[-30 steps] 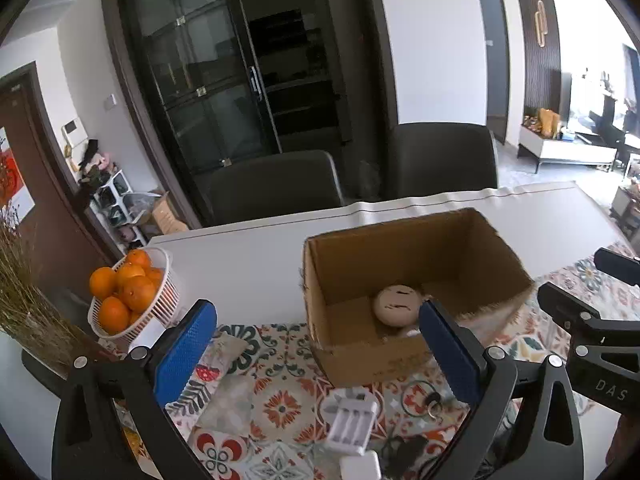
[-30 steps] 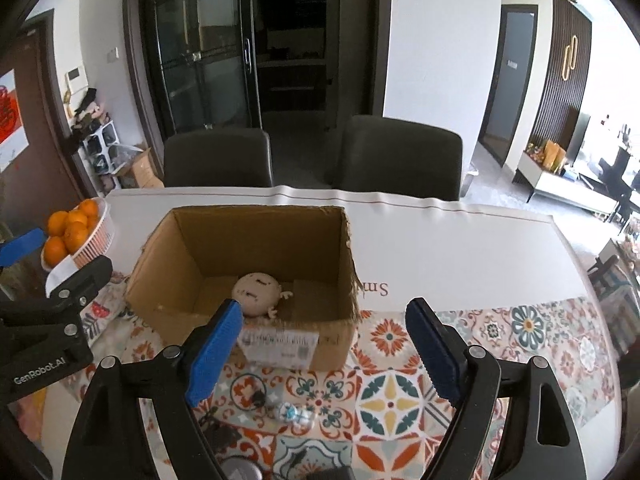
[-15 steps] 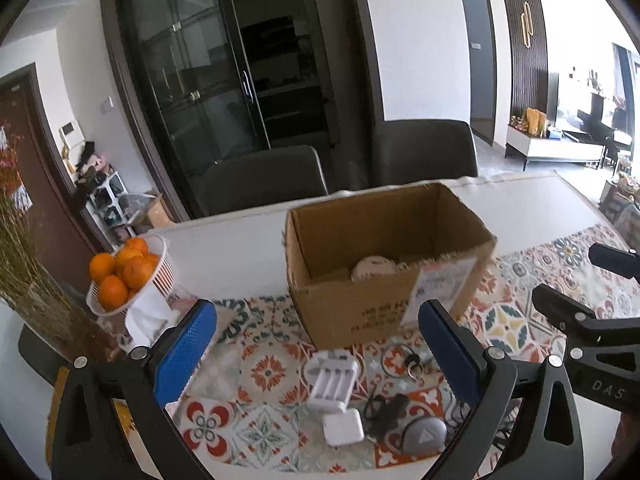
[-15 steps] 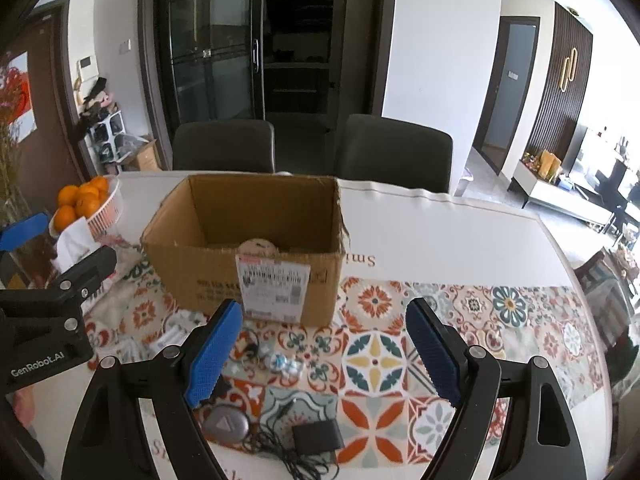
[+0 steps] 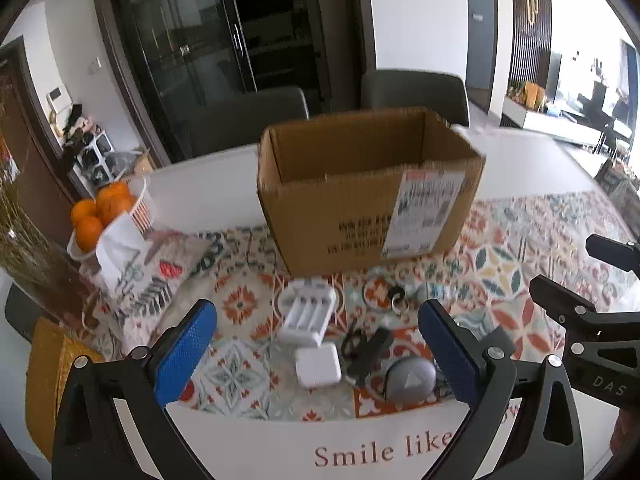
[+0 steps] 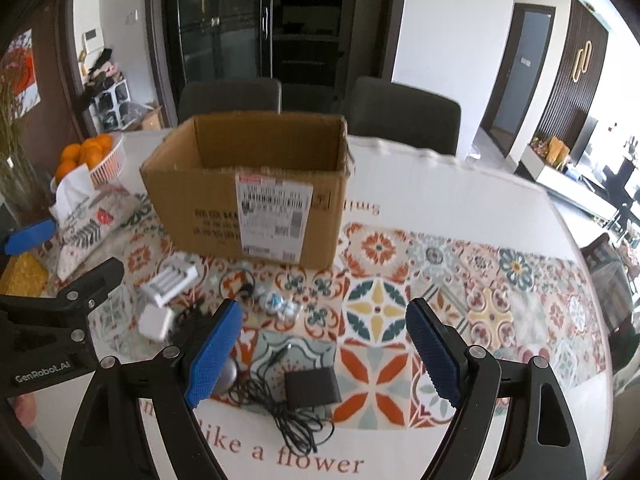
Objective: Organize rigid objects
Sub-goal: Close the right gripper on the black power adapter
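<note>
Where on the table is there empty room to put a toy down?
Right of the cardboard box, the patterned mat lies bare out to the table edge. The white cloth behind it is bare too. In front of the box it is crowded: battery charger, white plug, black adapter and its tangled cord.

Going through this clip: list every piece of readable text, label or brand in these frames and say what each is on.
"Smile like" and "like a flower": table cover.
"GenRobot.AI": left hand-held gripper, body seen in the right wrist view.
"DAS": right hand-held gripper, body seen in the left wrist view.
Shipping label on the cardboard box: too blurred to read.
Black print on the box beside it: unreadable.
</note>
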A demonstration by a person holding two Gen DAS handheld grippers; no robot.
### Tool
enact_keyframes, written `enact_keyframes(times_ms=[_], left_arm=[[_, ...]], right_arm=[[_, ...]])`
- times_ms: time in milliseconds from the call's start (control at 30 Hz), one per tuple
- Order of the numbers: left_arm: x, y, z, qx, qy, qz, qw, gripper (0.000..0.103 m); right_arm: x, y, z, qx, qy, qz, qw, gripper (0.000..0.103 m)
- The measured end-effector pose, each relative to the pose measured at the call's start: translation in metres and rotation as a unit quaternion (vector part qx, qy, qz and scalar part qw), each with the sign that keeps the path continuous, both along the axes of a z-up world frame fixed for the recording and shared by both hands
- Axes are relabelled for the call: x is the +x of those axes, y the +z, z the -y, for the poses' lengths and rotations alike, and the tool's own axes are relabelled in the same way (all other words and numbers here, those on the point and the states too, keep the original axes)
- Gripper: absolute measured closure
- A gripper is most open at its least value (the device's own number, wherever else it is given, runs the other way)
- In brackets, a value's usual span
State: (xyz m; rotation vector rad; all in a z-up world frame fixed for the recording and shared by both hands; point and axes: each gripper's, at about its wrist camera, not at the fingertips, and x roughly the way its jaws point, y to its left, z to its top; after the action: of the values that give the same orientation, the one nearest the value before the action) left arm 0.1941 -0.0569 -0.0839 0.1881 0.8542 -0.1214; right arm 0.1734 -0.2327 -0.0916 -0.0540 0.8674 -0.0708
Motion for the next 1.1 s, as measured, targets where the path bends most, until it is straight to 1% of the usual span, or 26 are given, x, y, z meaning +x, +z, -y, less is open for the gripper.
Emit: enact_keyframes(times_ms=[400, 733, 933, 1100], left_arm=[[-0.007, -0.05, 0.003, -0.005, 0.003, -0.081, 0.9967, 0.001], [-0.006, -0.084, 0.005, -0.005, 0.01, -0.137, 0.9905, 0.001], [-0.006, -0.101, 0.005, -0.003, 0.019, -0.159, 0.9871, 0.001], [-0.005, -0.113, 0.005, 0.0, 0.026, -0.172, 0.9847, 0.002]], right_arm=[[-0.005, -0.047, 0.002, 0.008, 0.019, -0.065, 0.998, 0.019], [0.0, -0.087, 0.005, 0.019, 0.032, -0.116, 0.993, 0.021], [0.004, -0.109, 0.005, 0.022, 0.04, -0.139, 0.989, 0.025], [0.01, -0.124, 0.007, 0.027, 0.04, -0.148, 0.988, 0.03]])
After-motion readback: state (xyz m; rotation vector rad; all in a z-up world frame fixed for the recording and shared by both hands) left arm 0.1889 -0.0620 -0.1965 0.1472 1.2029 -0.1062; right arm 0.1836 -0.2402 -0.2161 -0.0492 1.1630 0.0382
